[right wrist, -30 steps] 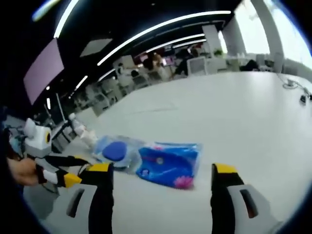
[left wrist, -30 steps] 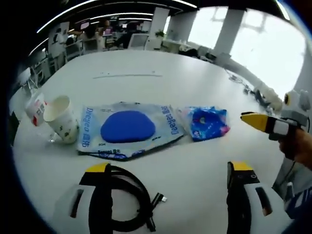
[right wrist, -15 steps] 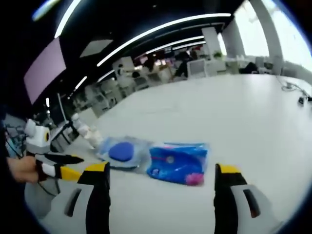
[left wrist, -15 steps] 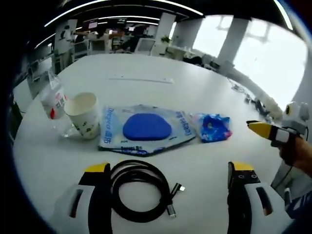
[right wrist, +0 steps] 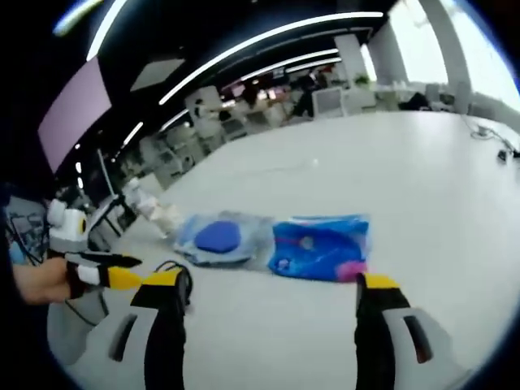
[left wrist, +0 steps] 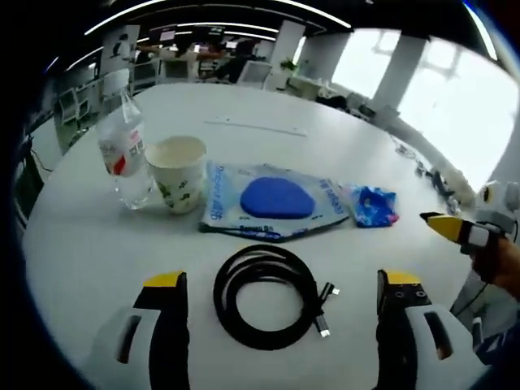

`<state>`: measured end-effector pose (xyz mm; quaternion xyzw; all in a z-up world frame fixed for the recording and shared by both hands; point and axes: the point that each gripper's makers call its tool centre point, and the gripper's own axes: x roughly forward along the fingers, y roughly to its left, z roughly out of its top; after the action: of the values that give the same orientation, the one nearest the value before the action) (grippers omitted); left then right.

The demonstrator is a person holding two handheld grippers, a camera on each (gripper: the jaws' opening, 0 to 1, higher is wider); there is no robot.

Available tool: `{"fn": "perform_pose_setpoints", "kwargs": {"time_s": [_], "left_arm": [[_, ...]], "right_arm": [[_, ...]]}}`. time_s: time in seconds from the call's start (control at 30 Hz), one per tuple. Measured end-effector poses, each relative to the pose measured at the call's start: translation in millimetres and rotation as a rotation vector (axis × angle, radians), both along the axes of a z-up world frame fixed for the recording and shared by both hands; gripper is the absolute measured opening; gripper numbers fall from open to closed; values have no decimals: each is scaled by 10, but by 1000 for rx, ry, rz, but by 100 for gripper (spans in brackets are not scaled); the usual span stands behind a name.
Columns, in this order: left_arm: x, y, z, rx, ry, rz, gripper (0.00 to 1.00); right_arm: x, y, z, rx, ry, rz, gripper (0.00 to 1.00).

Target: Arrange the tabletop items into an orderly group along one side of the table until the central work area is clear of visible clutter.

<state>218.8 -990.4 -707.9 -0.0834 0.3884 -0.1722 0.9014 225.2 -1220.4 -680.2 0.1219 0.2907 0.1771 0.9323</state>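
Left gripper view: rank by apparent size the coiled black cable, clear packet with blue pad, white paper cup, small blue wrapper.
1. Clear packet with blue pad
2. Coiled black cable, close to it, though nearer the camera
3. White paper cup
4. Small blue wrapper

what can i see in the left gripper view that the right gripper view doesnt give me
Left gripper view alone: the paper cup clearly, and the whole coiled black cable lying between that open hand-held gripper's jaws. Right gripper view alone: the left hand-held gripper seen from the side, and the small blue packet large and close. Both share the white table, the packet, and the clear bag with the blue pad.
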Motion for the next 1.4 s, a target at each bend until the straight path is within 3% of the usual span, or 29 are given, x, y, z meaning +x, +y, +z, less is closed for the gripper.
{"fn": "perform_pose_setpoints", "kwargs": {"time_s": [0.27, 0.67, 0.83, 0.97, 1.4], "left_arm": [[-10, 168, -12, -16, 10, 20, 93], [-26, 322, -95, -51, 46, 49, 88], [-75, 296, -197, -49, 83, 16, 80], [-97, 337, -253, -50, 92, 35, 78], [-73, 419, -375, -51, 124, 83, 67]], "right_arm": [[-58, 156, -26, -13, 4, 19, 82], [-23, 585, 25, -35, -17, 84, 76], [-62, 920, -113, -31, 21, 156, 73], [-122, 1194, -212, -36, 46, 230, 72], [-178, 1653, -440, -4, 124, 330, 63]]}}
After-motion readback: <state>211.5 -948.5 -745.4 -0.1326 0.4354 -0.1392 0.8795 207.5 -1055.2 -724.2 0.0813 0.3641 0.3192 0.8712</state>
